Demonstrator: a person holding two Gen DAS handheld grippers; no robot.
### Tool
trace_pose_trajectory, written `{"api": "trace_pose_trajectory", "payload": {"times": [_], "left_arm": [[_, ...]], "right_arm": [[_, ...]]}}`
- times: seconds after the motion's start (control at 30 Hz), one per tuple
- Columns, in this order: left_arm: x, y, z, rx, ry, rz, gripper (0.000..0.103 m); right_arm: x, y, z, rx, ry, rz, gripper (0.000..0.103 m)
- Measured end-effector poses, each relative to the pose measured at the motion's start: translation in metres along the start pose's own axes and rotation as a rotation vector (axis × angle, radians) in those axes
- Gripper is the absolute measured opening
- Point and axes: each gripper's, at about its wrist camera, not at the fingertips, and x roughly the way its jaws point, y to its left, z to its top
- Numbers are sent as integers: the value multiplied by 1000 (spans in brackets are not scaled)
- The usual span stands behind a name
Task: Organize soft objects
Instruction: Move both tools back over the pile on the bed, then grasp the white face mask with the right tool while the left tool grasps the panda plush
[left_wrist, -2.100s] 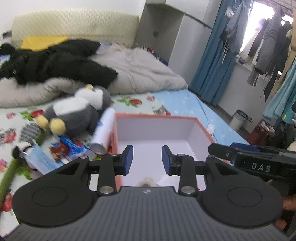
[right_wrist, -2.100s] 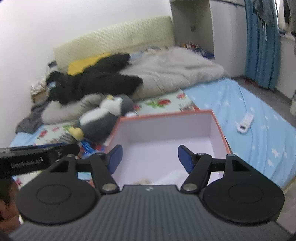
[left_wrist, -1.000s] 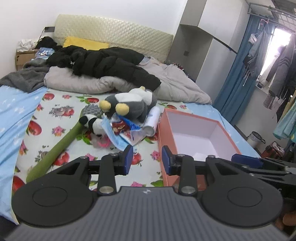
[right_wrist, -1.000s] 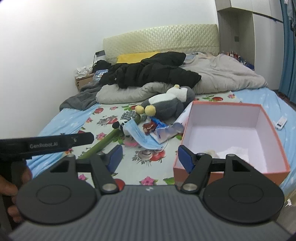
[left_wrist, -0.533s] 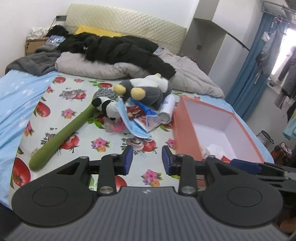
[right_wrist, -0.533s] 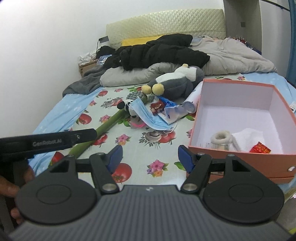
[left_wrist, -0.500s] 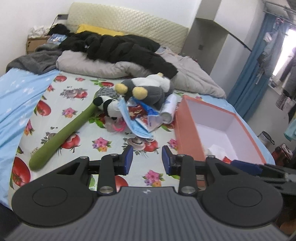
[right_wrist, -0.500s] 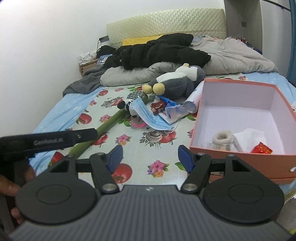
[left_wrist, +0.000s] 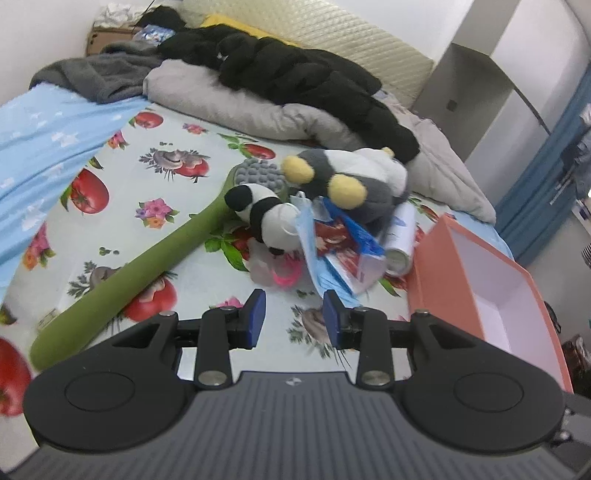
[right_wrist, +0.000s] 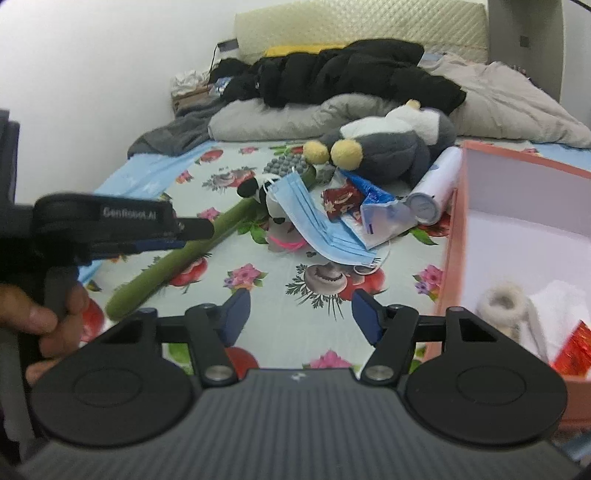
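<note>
A heap lies on the flowered bed sheet: a small panda plush, a grey penguin plush, a blue face mask, a long green soft stick and snack packets. The orange box stands to the right and holds a fluffy ring and a white cloth. My left gripper hangs open just short of the heap. My right gripper is open with nothing between its jaws, which are closing.
A white tube lies against the box. Behind the heap are a grey duvet, a black jacket and the padded headboard. A hand holds the left tool in the right wrist view.
Both grippers came down and forward, closer to the heap of toys. The left one swung leftward, so the box slid to its right edge. The right jaws narrowed a little.
</note>
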Motion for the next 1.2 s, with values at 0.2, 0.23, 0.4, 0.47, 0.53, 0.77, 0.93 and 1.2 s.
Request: {"api": "trace_pose_trajectory", "payload": {"times": [0.2, 0.23, 0.4, 0.47, 0.53, 0.77, 0.93, 1.2], "left_arm": [[53, 25, 21, -83, 3, -7, 39], [60, 29, 24, -103, 4, -9, 39], [102, 45, 40, -174, 21, -21, 45], [116, 49, 46, -190, 21, -28, 45], [129, 54, 51, -221, 25, -42, 45], [161, 79, 61, -449, -4, -51, 46], [180, 95, 58, -617, 11, -102, 62], [202, 94, 56, -685, 31, -200, 62]], "right_arm": [[52, -2, 11, -25, 35, -8, 59], [61, -2, 13, -37, 41, -12, 59], [101, -5, 21, -82, 63, -22, 54], [116, -7, 22, -94, 73, -19, 49], [131, -8, 23, -106, 87, -15, 47], [165, -1, 20, -220, 71, -43, 41], [180, 5, 17, -286, 58, -70, 34], [186, 1, 20, -291, 47, -79, 6]]}}
